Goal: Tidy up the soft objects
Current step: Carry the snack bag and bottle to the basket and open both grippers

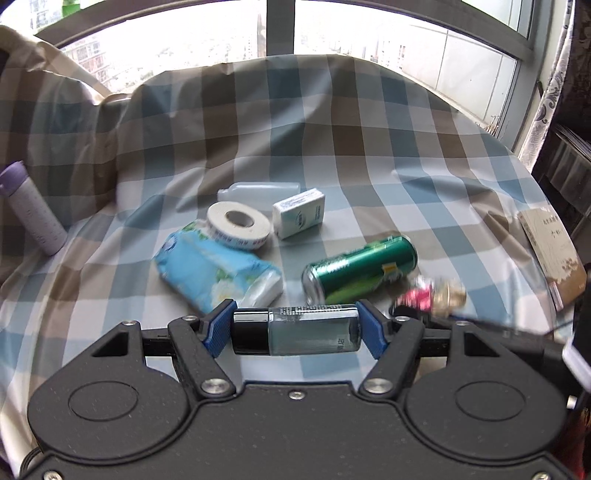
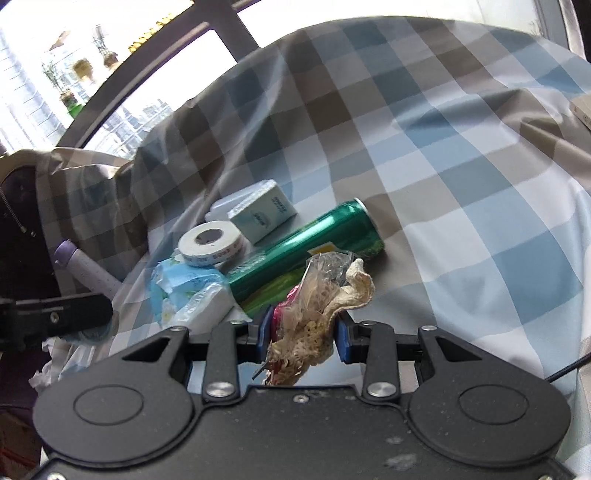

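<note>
1. left gripper [image 1: 296, 328]: clamped end to end on small glass bottle [image 1: 295, 331] w/ black cap, lying sideways btwn blue pads [image 1: 218, 326], above checked cloth [image 1: 332, 147].
2. right gripper [image 2: 303, 330]: closed on crinkly beige lace bundle [image 2: 321, 306] in clear wrap, pink bit at left side; sticks up past the pads.
3. mid cloth: blue tissue pack [image 1: 216, 271] lying flat, tape roll [image 1: 238, 225] leaning on its far end, touching.
4. just right of roll: small white tissue box [image 1: 300, 212]; behind both, clear plastic bottle [image 1: 258, 192] on its side.
5. green can [image 1: 360, 269] on its side, near right of tissue pack, apart from it.
6. far left: white flask w/ purple lid [image 1: 33, 210], tilted against raised cloth.
7. right edge: tan book [image 1: 552, 251] on cloth.
8. behind: window [image 1: 280, 26], bright.
</note>
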`<control>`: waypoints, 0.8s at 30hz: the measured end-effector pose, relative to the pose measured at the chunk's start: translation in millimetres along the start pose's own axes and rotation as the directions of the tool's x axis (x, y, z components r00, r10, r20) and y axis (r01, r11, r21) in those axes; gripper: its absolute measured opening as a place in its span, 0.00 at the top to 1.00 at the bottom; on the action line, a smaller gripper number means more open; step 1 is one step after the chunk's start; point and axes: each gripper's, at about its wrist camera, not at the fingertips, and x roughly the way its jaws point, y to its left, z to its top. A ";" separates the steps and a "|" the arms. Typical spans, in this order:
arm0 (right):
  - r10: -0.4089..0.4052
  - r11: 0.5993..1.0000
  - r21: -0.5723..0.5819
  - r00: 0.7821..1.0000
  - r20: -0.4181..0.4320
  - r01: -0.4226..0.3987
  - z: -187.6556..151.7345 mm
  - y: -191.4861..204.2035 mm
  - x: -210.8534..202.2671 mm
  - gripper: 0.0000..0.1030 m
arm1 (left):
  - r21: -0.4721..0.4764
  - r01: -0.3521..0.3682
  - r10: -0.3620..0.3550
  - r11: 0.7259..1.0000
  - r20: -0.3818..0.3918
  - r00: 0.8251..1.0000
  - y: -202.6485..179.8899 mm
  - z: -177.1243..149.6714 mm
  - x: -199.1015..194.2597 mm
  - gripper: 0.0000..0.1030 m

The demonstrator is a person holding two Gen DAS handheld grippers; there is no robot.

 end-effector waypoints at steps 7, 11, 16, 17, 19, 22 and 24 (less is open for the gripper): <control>0.110 0.987 -0.127 0.989 0.104 -0.096 -29.0 21.0 -37.5 0.66 | 0.006 -0.064 0.064 0.998 0.038 0.997 11.2 -66.9 -37.4 0.37; 0.179 0.974 -0.157 0.979 0.094 -0.163 -70.7 28.2 -71.4 0.66 | -0.012 -0.082 0.082 0.997 0.012 0.997 18.1 -104.2 -45.7 0.37; 0.169 0.968 -0.194 0.985 0.037 -0.159 -119.5 42.2 -107.7 0.66 | -0.009 -0.098 0.097 0.995 -0.036 0.995 20.4 -145.2 -50.9 0.37; 0.166 0.969 -0.186 0.986 0.020 -0.159 -125.8 42.8 -112.2 0.66 | -0.012 -0.092 0.091 0.996 -0.043 0.995 20.7 -150.2 -51.9 0.37; 0.156 0.974 -0.166 0.988 0.001 -0.154 -139.4 43.3 -122.7 0.66 | -0.029 -0.072 0.070 0.997 -0.057 0.996 22.3 -163.5 -56.2 0.37; 0.124 0.980 -0.154 0.992 -0.025 -0.127 -150.2 47.2 -134.0 0.66 | -0.057 -0.042 0.037 0.998 -0.081 0.996 23.3 -178.2 -58.8 0.37; 0.105 0.981 -0.159 0.994 -0.024 -0.107 -155.4 51.4 -140.8 0.66 | -0.063 -0.030 0.024 0.998 -0.090 0.996 22.2 -184.6 -59.4 0.37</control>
